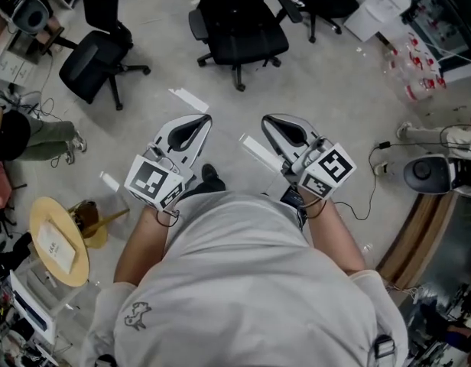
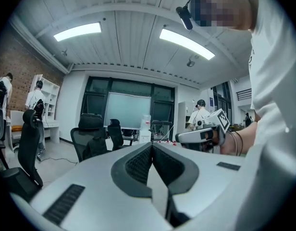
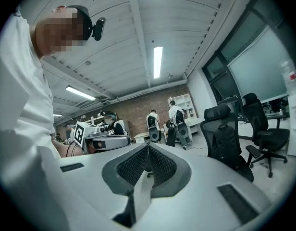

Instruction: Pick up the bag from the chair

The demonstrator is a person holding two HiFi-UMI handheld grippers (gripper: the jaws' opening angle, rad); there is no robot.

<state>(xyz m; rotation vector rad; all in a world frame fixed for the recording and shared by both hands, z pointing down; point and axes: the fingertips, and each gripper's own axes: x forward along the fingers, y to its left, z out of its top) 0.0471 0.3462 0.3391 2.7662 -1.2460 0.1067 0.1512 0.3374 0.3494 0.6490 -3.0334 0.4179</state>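
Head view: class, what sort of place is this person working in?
Probably an open-plan office or lab: black swivel office chairs on a bare floor, strip ceiling lights and a brick wall.

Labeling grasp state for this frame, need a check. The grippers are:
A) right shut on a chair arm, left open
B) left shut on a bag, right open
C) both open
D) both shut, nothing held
D: in their own views, the left gripper and the right gripper each have their fingers meeting at the tips, with nothing between them.
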